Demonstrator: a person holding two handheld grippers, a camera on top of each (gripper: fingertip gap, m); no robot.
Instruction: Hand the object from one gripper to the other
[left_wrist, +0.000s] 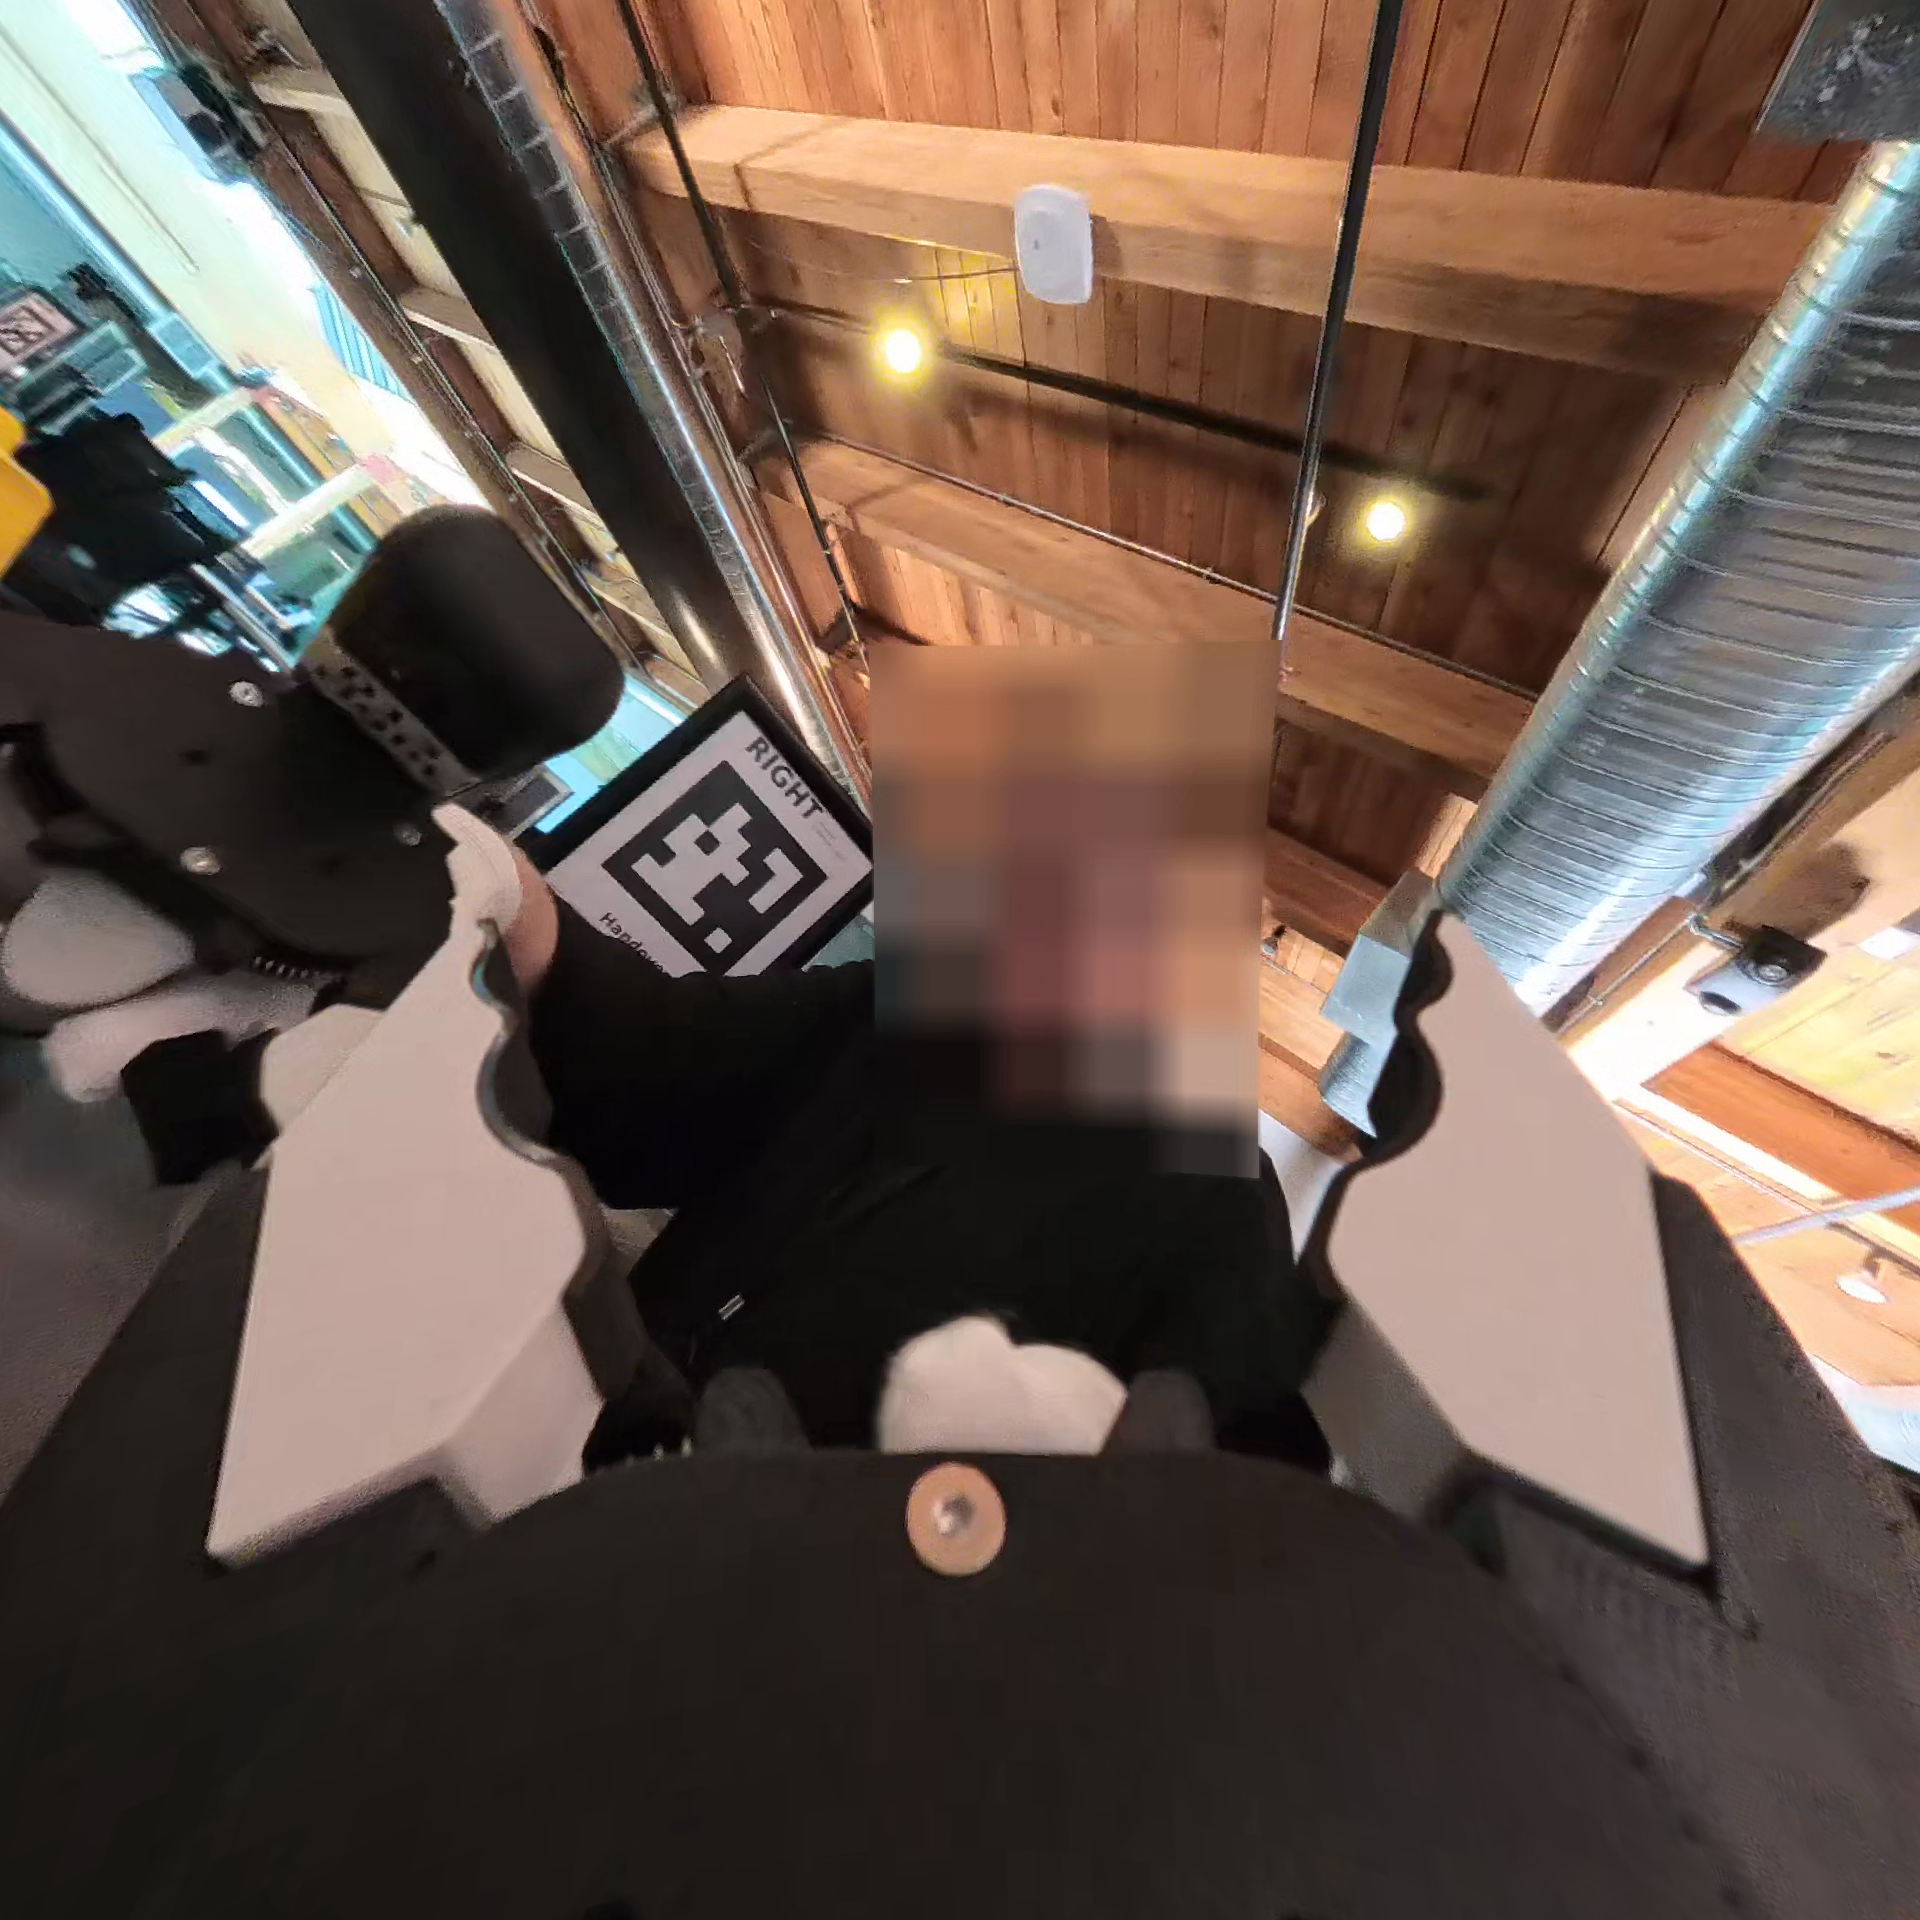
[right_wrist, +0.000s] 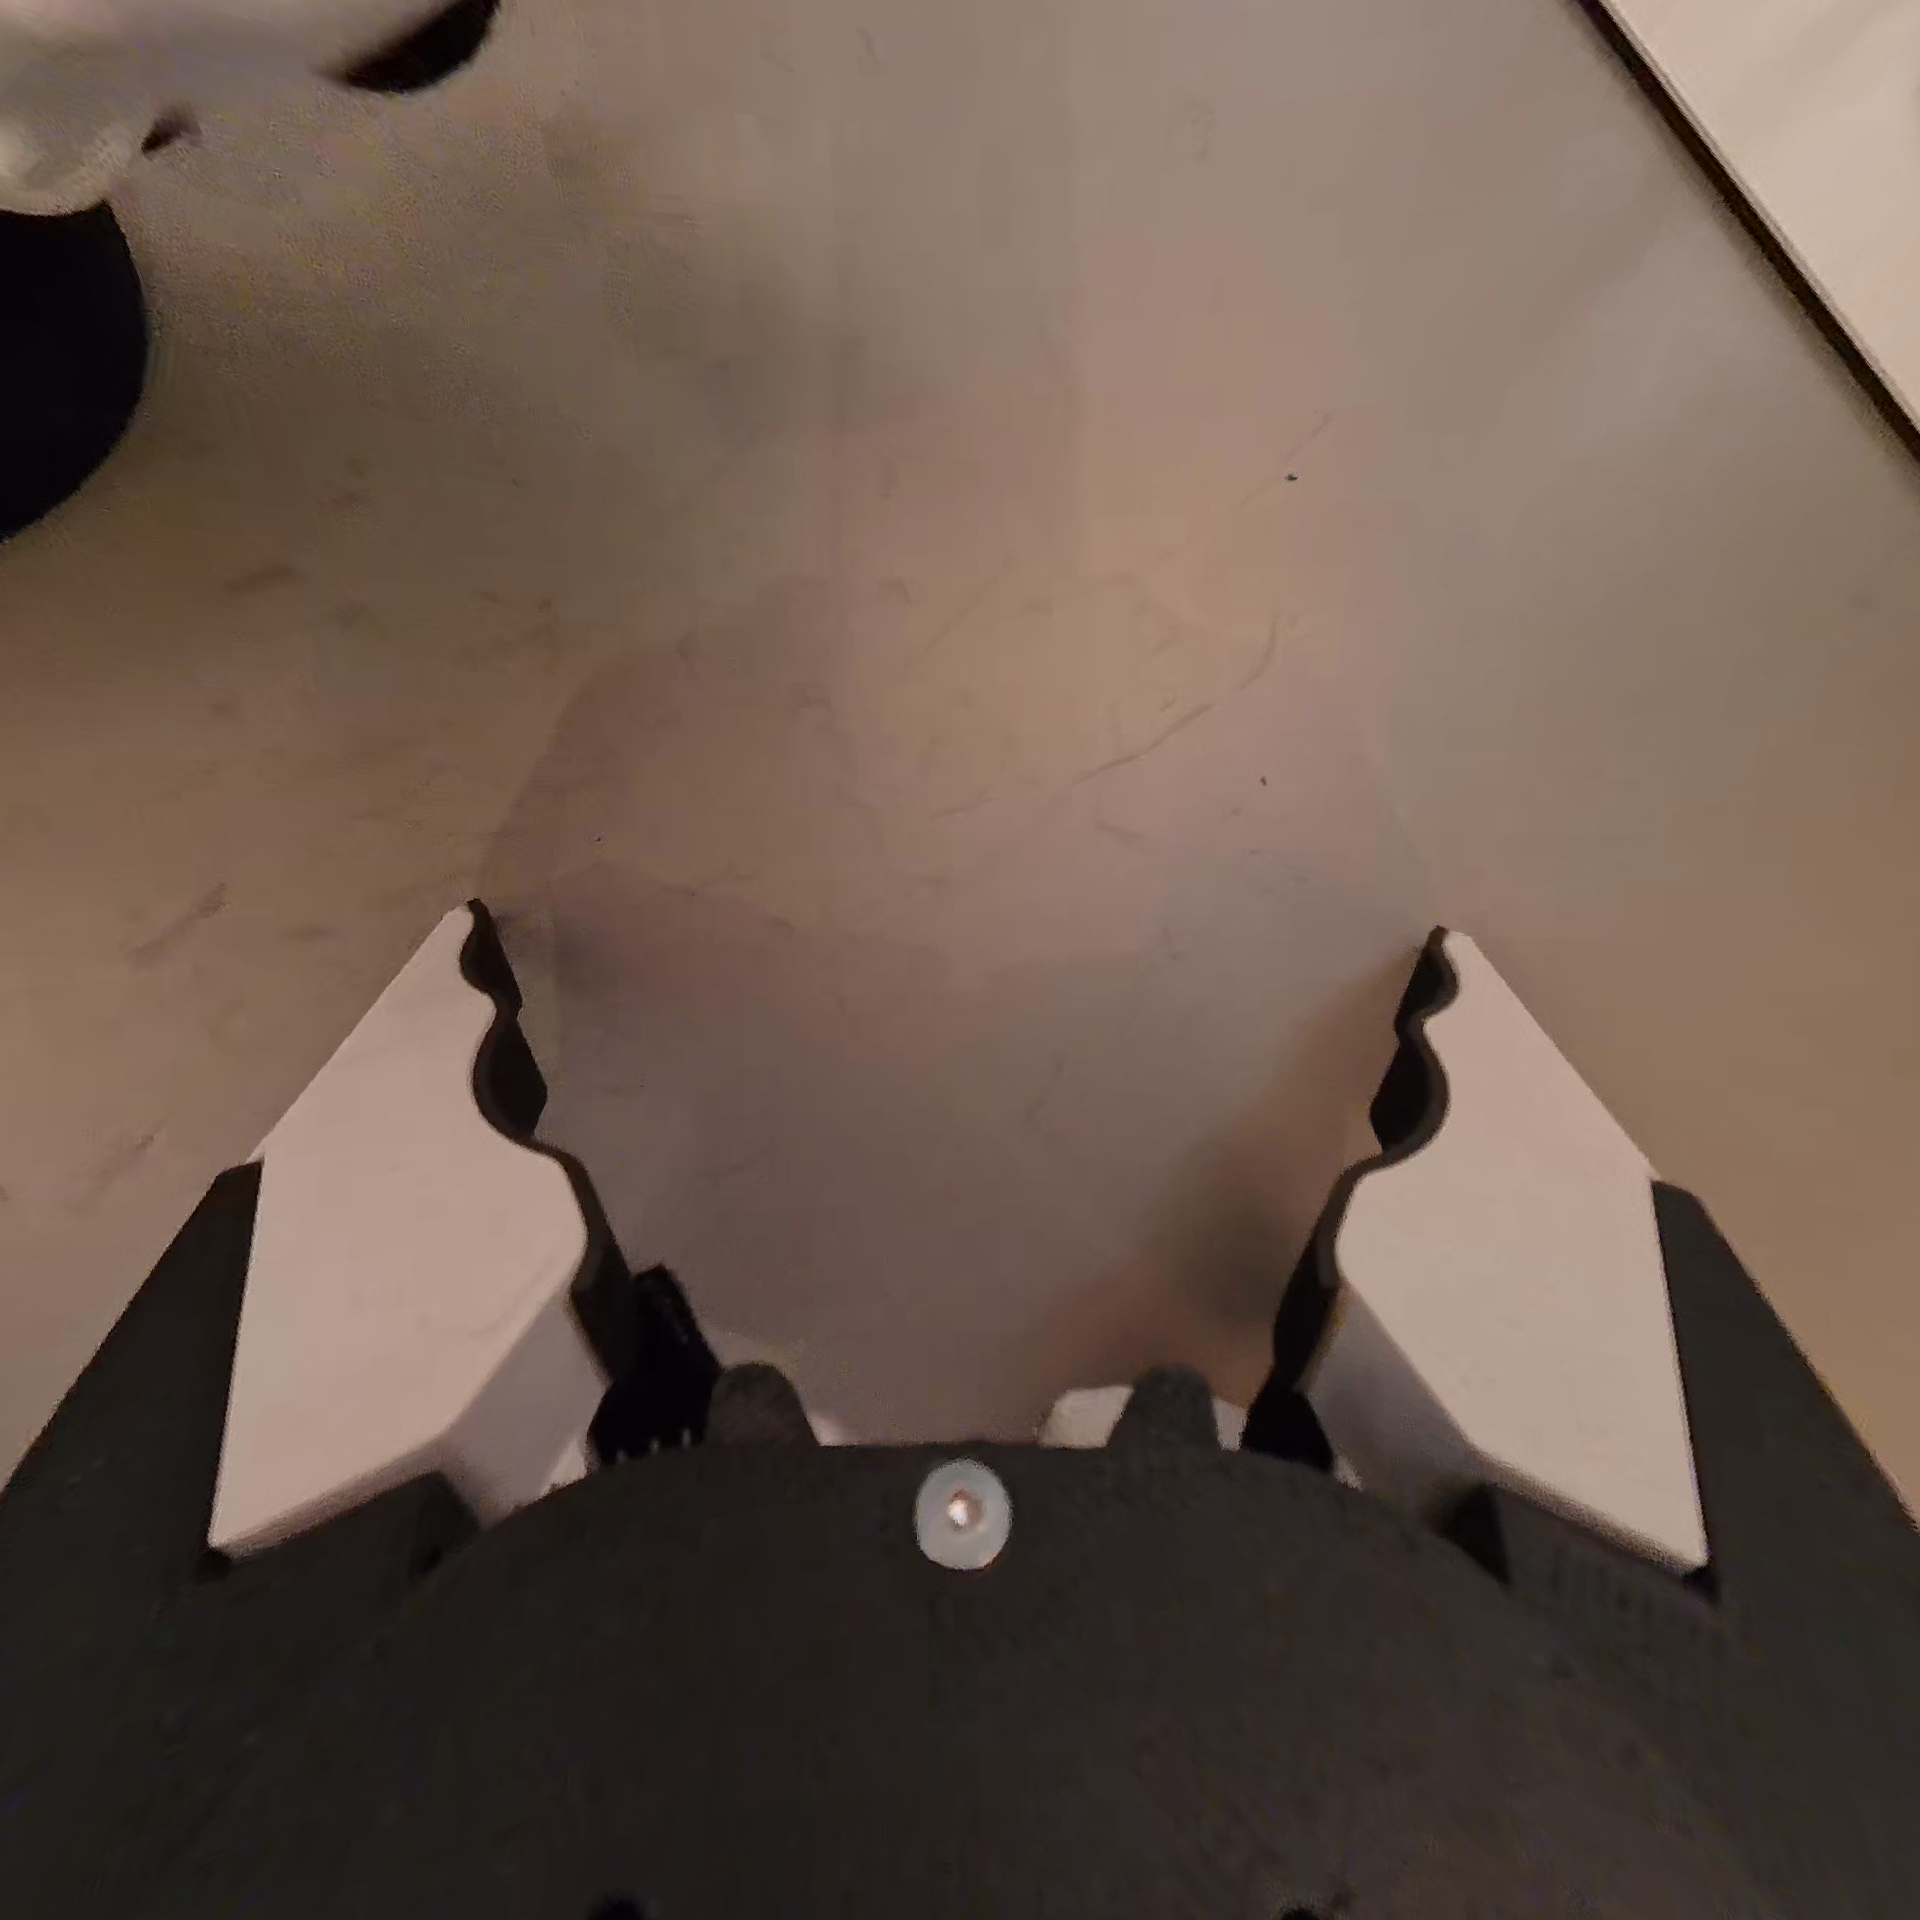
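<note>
My left gripper (left_wrist: 961, 935) points up toward the ceiling with its white fingers (left_wrist: 416, 1195) wide apart and nothing between them. My right gripper (right_wrist: 956, 925) is open and empty, held low over a pale table (right_wrist: 935, 520). A soft black-and-white object (right_wrist: 52, 312), blurred, lies on the table at the far upper left of the right wrist view, away from the fingers. In the left wrist view it shows at the left edge (left_wrist: 94, 966), beside the right gripper's black body (left_wrist: 208, 790) and handle (left_wrist: 468, 644).
A person in black clothing (left_wrist: 935, 1195) stands straight ahead of the left gripper, with a square marker board (left_wrist: 717, 852) beside them. Overhead are wooden beams (left_wrist: 1143, 229), a silver duct (left_wrist: 1714, 675) and lamps. A white strip (right_wrist: 1818, 156) borders the table's far right.
</note>
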